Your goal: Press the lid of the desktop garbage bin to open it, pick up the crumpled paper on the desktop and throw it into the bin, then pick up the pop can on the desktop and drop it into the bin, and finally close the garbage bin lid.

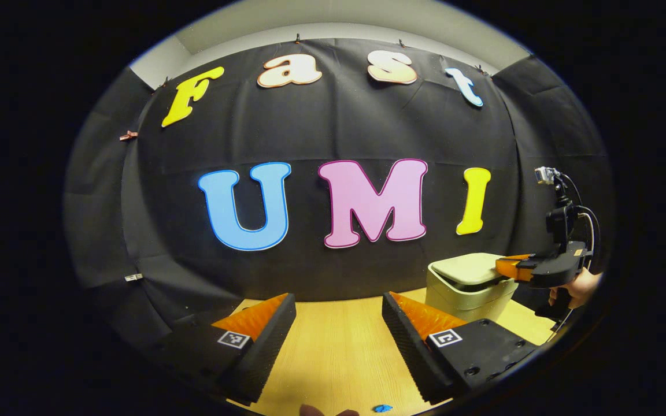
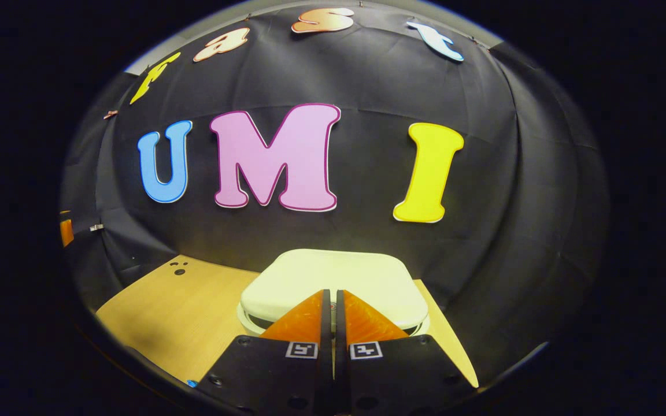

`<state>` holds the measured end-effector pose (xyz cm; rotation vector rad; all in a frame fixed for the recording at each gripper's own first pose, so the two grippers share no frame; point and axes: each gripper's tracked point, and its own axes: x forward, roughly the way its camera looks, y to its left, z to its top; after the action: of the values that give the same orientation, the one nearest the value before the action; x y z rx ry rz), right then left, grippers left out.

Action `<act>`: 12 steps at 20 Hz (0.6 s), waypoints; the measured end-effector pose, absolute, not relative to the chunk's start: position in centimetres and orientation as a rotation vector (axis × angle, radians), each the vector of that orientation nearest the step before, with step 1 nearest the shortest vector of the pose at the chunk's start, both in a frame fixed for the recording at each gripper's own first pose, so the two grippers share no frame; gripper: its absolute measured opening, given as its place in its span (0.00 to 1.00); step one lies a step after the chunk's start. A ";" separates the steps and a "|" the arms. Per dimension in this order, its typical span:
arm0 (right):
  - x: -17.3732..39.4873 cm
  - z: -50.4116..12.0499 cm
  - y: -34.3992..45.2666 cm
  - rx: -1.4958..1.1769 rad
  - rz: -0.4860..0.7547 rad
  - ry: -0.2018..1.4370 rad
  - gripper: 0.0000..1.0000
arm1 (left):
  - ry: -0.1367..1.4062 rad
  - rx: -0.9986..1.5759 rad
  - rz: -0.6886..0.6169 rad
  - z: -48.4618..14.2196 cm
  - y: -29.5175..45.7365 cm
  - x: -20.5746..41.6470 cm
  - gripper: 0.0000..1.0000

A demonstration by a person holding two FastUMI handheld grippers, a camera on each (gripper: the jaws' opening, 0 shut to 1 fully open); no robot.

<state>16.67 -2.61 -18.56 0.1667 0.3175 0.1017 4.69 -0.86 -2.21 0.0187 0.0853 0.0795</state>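
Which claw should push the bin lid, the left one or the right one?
The right claw. Its fingers are closed together, right over the lid of the bin, which looks closed. The left claw is open and farther off over the table.

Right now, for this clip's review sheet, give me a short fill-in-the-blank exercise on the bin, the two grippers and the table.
1. The lid of the garbage bin is ____.
2. The right gripper has its fingers ____ over the lid.
3. The left gripper is ____, with nothing between its fingers.
4. The bin stands on a ____ table.

Missing words: closed; shut together; open; wooden
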 end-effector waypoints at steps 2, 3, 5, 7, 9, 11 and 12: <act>16.2 -17.5 -2.7 0.177 0.098 0.294 0.06 | 0.084 0.014 0.079 -2.3 -0.6 4.5 0.96; 16.2 -17.1 -2.8 0.179 0.093 0.283 0.05 | 0.083 0.013 0.077 -2.2 -0.4 4.4 0.96; 15.7 -16.4 -3.1 0.180 0.085 0.267 0.06 | 0.081 0.011 0.070 -2.3 -0.4 4.1 0.96; 15.3 -16.3 -3.2 0.173 0.078 0.273 0.07 | 0.077 0.009 0.063 -2.2 -0.4 3.7 0.96; 14.5 -16.4 -3.2 0.165 0.077 0.290 0.09 | 0.076 0.011 0.053 -2.3 -0.4 3.1 0.96; 13.7 -16.2 -2.6 0.163 0.091 0.294 0.14 | 0.078 0.012 0.045 -2.4 -0.3 2.5 0.96; 13.3 -16.1 -2.4 0.159 0.096 0.296 0.17 | 0.080 0.009 0.041 -2.5 -0.2 2.3 0.96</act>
<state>13.31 -2.40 -16.11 0.1587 0.2961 0.0961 2.27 -0.24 -2.52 0.0094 0.0803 0.0409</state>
